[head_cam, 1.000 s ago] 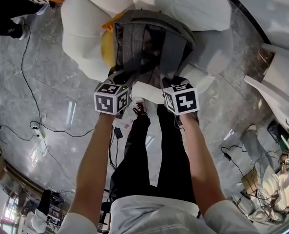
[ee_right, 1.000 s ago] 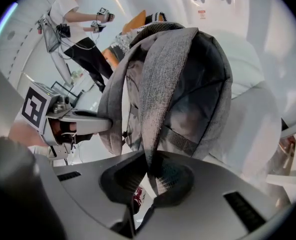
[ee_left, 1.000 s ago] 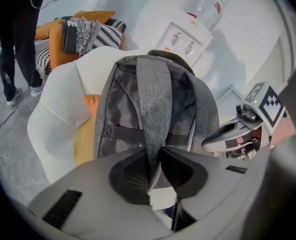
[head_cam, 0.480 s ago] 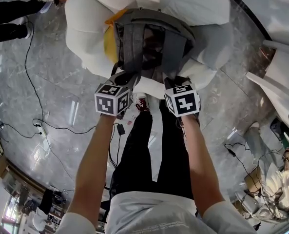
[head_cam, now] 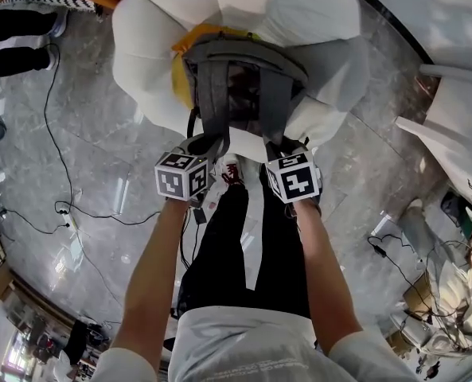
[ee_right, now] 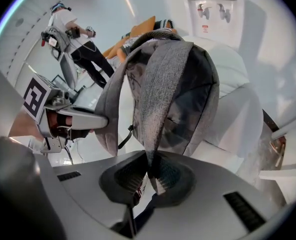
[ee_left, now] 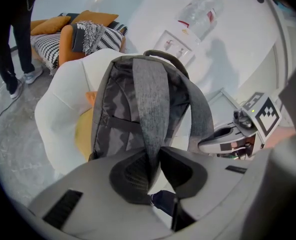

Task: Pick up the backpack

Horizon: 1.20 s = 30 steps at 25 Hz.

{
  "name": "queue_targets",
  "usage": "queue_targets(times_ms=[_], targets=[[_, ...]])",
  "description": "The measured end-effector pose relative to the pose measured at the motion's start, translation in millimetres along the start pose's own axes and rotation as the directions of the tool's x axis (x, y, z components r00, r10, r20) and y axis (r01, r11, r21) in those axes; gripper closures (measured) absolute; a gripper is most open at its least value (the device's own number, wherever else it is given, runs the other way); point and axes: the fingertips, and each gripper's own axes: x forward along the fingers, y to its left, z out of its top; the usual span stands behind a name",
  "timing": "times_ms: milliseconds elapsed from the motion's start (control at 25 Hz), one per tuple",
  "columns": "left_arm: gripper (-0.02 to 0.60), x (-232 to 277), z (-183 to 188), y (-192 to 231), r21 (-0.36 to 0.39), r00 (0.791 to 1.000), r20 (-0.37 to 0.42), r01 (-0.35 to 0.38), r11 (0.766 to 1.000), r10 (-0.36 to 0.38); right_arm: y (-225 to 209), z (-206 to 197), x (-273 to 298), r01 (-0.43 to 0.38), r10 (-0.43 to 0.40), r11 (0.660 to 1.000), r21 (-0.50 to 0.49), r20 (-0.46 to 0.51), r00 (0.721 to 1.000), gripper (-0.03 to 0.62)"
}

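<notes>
The left gripper is clenched on one grey woven shoulder strap; the right gripper is pinched tight on the other strap; the grasp looks made, so I'd judge the lift itself is in hand; the backpack leans on the puffy white armchair beside a yellow cushion, straps drawn taut; next wants an even upward pull, grips firm, as the soft heathered cloth may slip; a glossy marbled floor lies below.
</notes>
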Motion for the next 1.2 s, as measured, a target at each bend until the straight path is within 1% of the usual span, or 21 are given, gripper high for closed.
queue_targets(times_ms=[120, 320, 440, 520, 720, 960, 1200], targets=[[0.517, -15.4, -1.7, -3.5, -0.014, 1.0, 0.008, 0.005, 1.0, -0.005, 11.0, -5.2, -10.1, -0.007, 0.007, 1.0, -0.003, 0.016, 1.0, 0.559], [0.517, -40.8, -12.8, -9.5, 0.01, 1.0, 0.009, 0.006, 1.0, -0.006, 29.1, -17.2, -23.9, -0.003, 0.004, 0.999, -0.043, 0.02, 1.0, 0.559], [0.517, -51.6, -20.0, -12.6, -0.008, 1.0, 0.018, 0.005, 1.0, -0.005, 36.9, -24.1, -30.1, -0.005, 0.007, 0.996, -0.094, 0.022, 1.0, 0.559], [0.517, -56.4, -22.6, -17.2, -0.025, 1.0, 0.026, 0.01, 1.0, -0.009, 39.1, -28.9, -36.5, -0.002, 0.003, 0.994, -0.107, 0.012, 1.0, 0.559], [0.517, -66.2, -20.7, -28.0, -0.049, 0.999, 0.041, 0.027, 0.998, -0.025, 49.1, -24.9, -51.4, -0.028, 0.031, 0.99, -0.141, 0.017, 0.999, 0.559], [0.52, -86.7, -17.0, -37.8, -0.06, 0.999, 0.051, 0.016, 0.998, -0.013, 60.3, -23.9, -83.0, -0.036, 0.037, 0.985, -0.166, 0.002, 0.999, 0.559], [0.52, -107.6, -16.1, -46.3, -0.069, 0.998, 0.068, 0.02, 0.997, -0.015, 71.9, -22.1, -103.0, -0.043, 0.046, 0.979, -0.198, 0.008, 0.999, 0.559]])
